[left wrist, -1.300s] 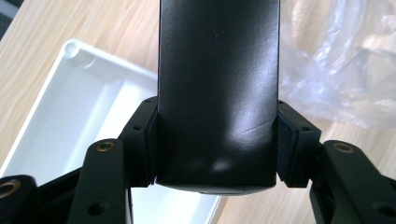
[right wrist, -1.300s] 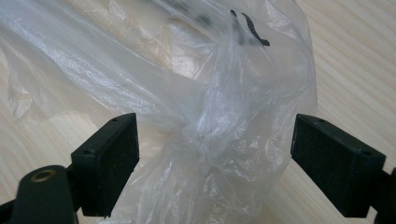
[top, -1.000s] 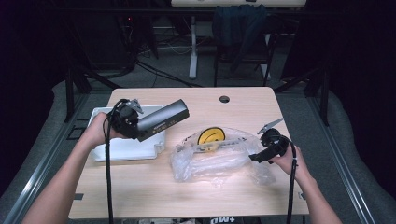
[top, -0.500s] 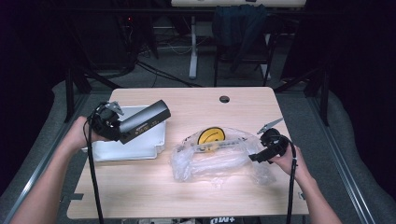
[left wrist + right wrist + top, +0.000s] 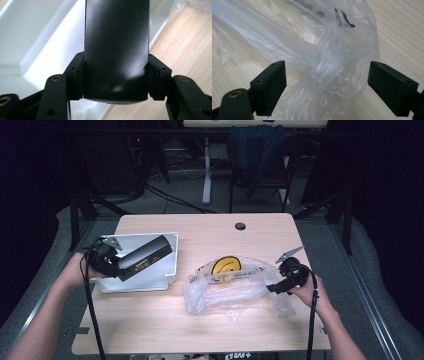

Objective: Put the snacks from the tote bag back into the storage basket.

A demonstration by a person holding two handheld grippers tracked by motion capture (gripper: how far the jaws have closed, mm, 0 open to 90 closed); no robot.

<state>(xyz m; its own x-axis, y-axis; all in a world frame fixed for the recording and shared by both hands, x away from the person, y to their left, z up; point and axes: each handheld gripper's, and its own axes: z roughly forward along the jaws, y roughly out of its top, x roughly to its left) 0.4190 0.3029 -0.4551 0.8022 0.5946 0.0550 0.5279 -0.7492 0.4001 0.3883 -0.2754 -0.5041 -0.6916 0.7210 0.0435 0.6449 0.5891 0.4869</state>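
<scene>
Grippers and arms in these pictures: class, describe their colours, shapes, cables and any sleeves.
The left gripper and right gripper are black, each with two flat rectangular pads fixed by small screws, and brass-coloured pivot pins. A grey three-cornered plate tops each one, and a black cable trails back. No sleeves cover the forearms.

one black box, one white tray, one clear plastic bag, one yellow smiley disc, two hand-held grippers.

Left gripper jaws clamp shut around their load; right gripper jaws stand apart, both forearms outstretched
</scene>
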